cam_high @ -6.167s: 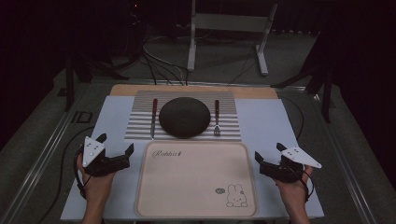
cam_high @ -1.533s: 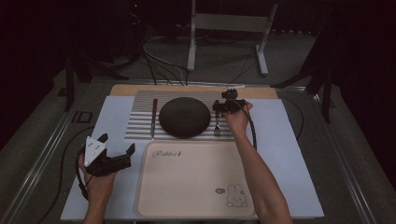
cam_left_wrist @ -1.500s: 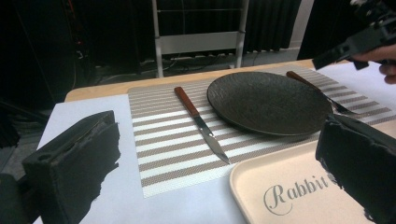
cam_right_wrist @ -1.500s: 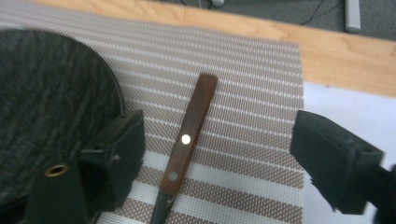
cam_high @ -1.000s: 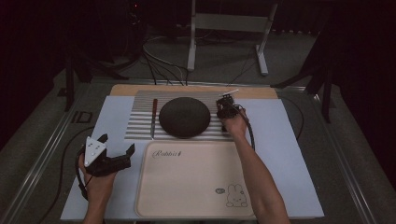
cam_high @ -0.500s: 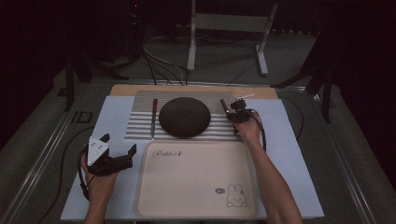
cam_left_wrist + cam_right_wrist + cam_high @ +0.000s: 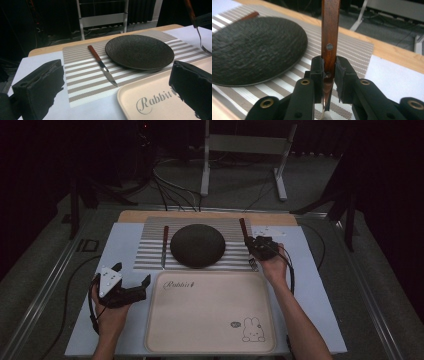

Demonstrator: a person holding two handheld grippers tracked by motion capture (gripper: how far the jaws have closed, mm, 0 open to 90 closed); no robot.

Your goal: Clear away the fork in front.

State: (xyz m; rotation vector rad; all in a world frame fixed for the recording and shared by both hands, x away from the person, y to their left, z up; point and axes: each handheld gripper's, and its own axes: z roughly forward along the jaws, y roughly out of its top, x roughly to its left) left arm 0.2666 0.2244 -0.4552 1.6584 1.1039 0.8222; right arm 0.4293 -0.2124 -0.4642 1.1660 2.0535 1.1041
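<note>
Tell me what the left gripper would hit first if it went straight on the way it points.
Probably the knife. The left gripper has open jaws aimed across the mat; the blade tip lies nearly dead ahead, with the tray corner close on the right and the plate farther back. Depth is unclear.

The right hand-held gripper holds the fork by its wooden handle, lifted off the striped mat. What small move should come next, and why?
Probably carry the fork toward the beige tray and lower it there. The right hand-held gripper is shut on the wooden handle, and the fork hangs tines down beside the dark plate. The tray lies bare just in front of that hand, so it is likely the goal.
</note>
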